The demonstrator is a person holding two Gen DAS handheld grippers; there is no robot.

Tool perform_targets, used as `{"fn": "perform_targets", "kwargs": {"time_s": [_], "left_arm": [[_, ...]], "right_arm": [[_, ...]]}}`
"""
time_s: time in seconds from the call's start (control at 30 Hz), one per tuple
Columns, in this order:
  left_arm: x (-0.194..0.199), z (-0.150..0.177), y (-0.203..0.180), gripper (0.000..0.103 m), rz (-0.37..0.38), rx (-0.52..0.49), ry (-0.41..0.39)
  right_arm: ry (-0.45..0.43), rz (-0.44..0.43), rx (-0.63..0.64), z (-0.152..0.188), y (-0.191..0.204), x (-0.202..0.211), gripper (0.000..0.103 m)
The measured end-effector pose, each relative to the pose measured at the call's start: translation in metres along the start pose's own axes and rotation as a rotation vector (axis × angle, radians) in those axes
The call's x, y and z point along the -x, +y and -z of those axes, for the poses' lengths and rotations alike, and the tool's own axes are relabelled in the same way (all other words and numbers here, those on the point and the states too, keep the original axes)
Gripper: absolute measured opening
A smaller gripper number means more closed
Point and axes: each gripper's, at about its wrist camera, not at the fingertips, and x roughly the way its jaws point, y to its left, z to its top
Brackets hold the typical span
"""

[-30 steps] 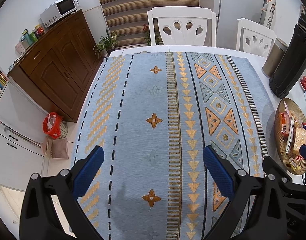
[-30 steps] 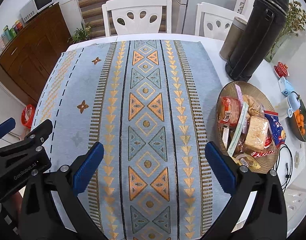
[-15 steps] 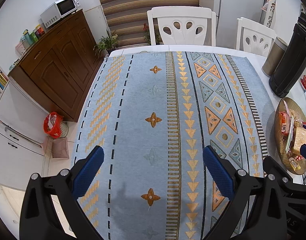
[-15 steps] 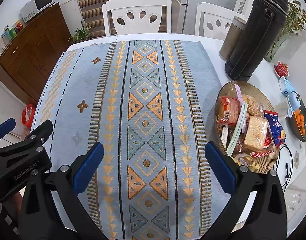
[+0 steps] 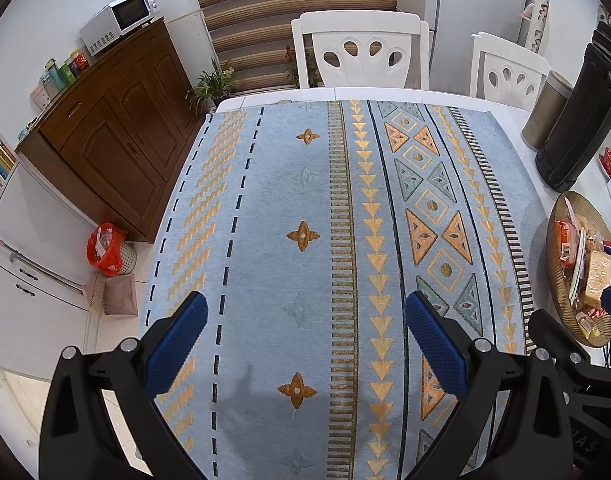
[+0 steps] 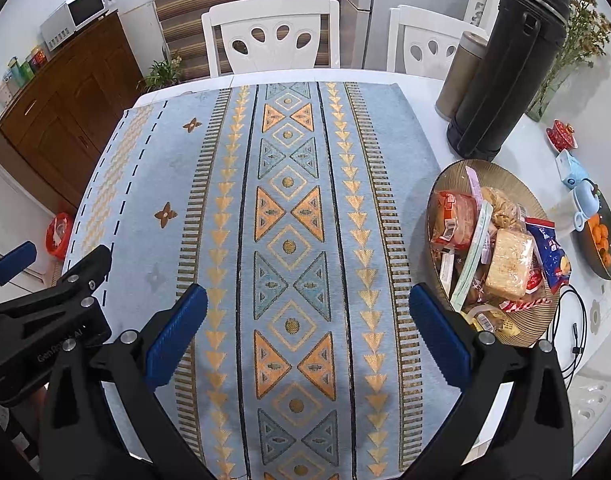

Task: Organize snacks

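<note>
L gripper (image 5: 305,312): I hold it w/ jaws spread wide, nothing between the blue pads (image 5: 177,344). R gripper (image 6: 307,308): same, jaws wide apart, pads (image 6: 439,336) bare. Both pointed fwd and angled downward, side by side, L just beside R; L's black frame shows at R view's left edge.

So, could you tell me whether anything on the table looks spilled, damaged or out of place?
Nothing stands out. The snacks lie heaped inside the woven basket, none spilled onto the patterned cloth, which lies flat.
</note>
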Motion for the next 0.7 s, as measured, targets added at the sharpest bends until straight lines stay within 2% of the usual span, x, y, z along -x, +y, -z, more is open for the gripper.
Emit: {"fn": "perform_targets", "kwargs": {"time_s": [0.7], "left_arm": [[-0.01, 0.002, 0.007, 0.098, -0.036, 0.011, 0.023]], "right_arm": [[0.014, 0.012, -0.005, 0.001, 0.004, -0.006, 0.1]]}}
